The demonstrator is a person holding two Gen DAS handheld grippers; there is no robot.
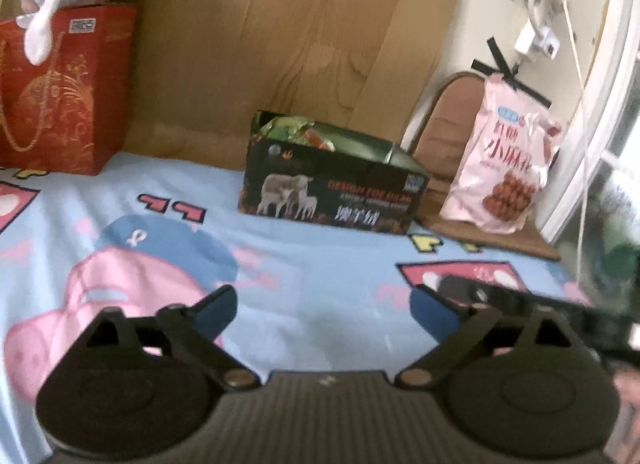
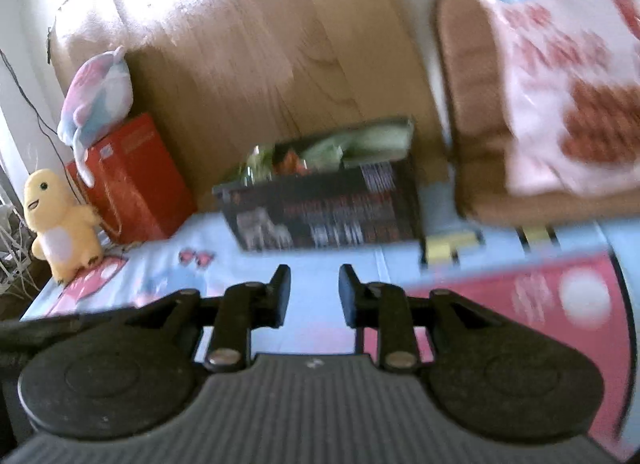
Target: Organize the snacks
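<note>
**Snack bag waits beside box**

Cartoon-print blue bedsheet (image 1: pixel 320 264) carries black cardboard snack box (image 1: pixel 332 188); pink plastic snack bag (image 1: pixel 504 168) leans just right on brown chair (image 1: pixel 452 120). Left gripper (image 1: pixel 324 304) jaws wide, empty; right gripper (image 2: pixel 314 294) jaws part-open, empty. Widen right, grip bag's edge.

Open black snack box (image 1: pixel 334 190) beside upright pink snack bag (image 1: pixel 502 162).
</note>
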